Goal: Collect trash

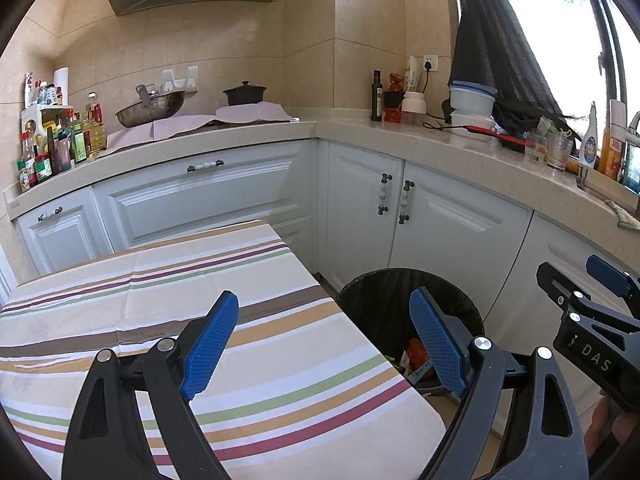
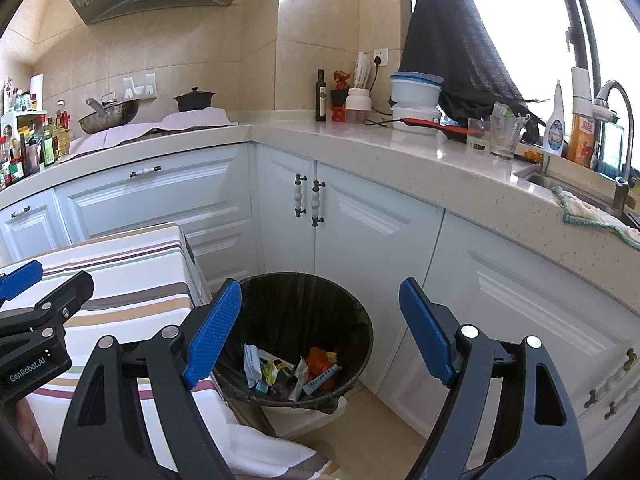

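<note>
A black-lined trash bin [image 2: 304, 312] stands on the floor beside the striped table; it also shows in the left wrist view [image 1: 384, 300]. Several wrappers and packets [image 2: 292, 372] lie at its bottom, partly seen in the left wrist view [image 1: 416, 360]. My left gripper [image 1: 324, 340] is open and empty over the table's right edge, and its tip shows in the right wrist view [image 2: 24, 280]. My right gripper [image 2: 320, 332] is open and empty above the bin, and shows at the right of the left wrist view [image 1: 592, 280].
The table carries a striped cloth [image 1: 180, 300]. White cabinets [image 2: 360, 232] and a stone counter [image 2: 420, 152] wrap around the corner, with bottles, glasses [image 2: 504, 136] and a sink [image 2: 560, 184]. A wok [image 1: 152, 110] and pot sit on the stove.
</note>
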{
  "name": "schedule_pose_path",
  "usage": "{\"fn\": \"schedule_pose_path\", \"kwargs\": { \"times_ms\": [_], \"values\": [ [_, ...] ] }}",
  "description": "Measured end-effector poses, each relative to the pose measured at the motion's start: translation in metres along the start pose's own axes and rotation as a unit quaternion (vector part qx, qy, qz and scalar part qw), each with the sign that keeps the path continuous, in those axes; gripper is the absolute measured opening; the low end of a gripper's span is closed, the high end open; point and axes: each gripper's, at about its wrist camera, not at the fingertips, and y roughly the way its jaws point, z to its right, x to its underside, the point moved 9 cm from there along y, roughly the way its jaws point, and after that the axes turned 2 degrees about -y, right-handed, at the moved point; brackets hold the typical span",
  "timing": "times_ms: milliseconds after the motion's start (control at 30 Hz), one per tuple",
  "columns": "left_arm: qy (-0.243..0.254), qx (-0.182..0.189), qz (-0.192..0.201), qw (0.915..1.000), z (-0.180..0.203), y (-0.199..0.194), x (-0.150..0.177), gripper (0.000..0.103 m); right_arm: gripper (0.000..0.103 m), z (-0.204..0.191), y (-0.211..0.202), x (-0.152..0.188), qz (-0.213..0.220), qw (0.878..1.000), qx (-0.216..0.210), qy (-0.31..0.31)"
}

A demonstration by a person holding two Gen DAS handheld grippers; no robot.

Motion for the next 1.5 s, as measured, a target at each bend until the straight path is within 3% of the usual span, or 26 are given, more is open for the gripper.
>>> {"fn": "schedule_pose_path", "kwargs": {
  "times_ms": [1500],
  "values": [
    [-0.003,-0.011,0.000,0.9999,-0.0061,0.0019,0.0011,0.085,0.079,0.0044,-0.0016,-0.0056,0.000,1.000,-0.001,0.000]
  ]
}}
